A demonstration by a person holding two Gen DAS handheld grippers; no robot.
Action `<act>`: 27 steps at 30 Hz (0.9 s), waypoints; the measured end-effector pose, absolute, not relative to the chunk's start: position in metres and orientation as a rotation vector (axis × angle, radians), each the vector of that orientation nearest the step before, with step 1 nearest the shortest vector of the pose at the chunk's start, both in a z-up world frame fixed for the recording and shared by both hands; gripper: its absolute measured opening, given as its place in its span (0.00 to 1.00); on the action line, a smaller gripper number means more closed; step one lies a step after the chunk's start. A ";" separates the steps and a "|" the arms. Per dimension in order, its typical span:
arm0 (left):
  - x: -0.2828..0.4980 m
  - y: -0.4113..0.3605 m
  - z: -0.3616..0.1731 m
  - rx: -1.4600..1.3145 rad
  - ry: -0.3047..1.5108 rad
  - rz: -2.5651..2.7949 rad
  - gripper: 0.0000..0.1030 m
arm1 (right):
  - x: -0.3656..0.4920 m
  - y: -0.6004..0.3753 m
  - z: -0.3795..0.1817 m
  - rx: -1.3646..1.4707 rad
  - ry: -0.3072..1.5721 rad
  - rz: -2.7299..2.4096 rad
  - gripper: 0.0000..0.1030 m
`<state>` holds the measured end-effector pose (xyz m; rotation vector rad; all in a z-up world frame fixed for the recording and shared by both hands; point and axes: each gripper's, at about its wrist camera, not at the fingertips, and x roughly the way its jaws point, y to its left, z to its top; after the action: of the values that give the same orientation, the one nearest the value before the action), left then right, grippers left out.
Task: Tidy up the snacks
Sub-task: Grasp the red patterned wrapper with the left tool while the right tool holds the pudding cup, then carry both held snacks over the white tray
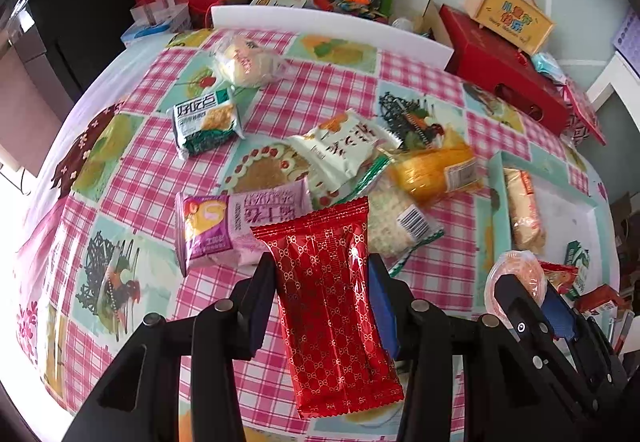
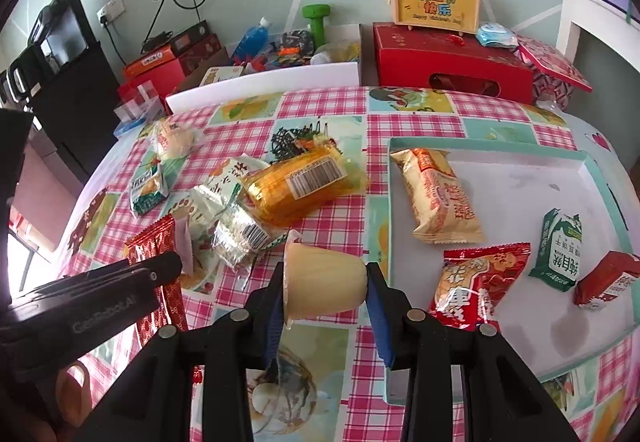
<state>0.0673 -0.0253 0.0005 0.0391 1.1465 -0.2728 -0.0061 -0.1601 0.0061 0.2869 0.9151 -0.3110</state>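
Above the checked tablecloth [image 2: 328,109], the left gripper [image 1: 320,282] pinches a red foil packet [image 1: 328,306] and the right gripper [image 2: 326,282] is clamped on a pudding cup [image 2: 324,282]; both should travel level to the tray [image 2: 600,161] and release low, clear of packets already there. Loose snacks [image 1: 352,149] crowd mid-table; gift boxes [image 2: 452,61] line the wall.

both grippers are black, angular plastic frames with round silver screw heads at the joints and blue pads inside the fingers [image 1: 382,306]. the left gripper [image 2: 120,282] bears pale lettering along its side.
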 end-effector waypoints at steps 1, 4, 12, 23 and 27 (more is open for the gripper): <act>0.067 -0.027 0.002 0.041 1.140 -0.277 0.45 | -0.007 -0.163 0.008 0.291 0.908 -0.317 0.39; 0.069 -0.034 0.008 0.046 1.125 -0.294 0.45 | -0.008 -0.173 0.015 0.290 0.883 -0.347 0.39; 0.072 -0.073 0.027 0.083 1.088 -0.379 0.45 | -0.024 -0.225 0.041 0.321 0.768 -0.480 0.39; 0.071 -0.169 0.054 0.173 1.044 -0.570 0.45 | -0.057 -0.310 0.028 0.454 0.741 -0.685 0.39; 0.071 -0.207 0.053 0.215 1.047 -0.627 0.45 | -0.056 -0.322 0.017 0.462 0.762 -0.708 0.39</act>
<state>0.0713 -0.2068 0.0528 0.2147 1.0465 -0.6267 -0.0564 -0.3222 0.0172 0.4618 0.7620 -0.7080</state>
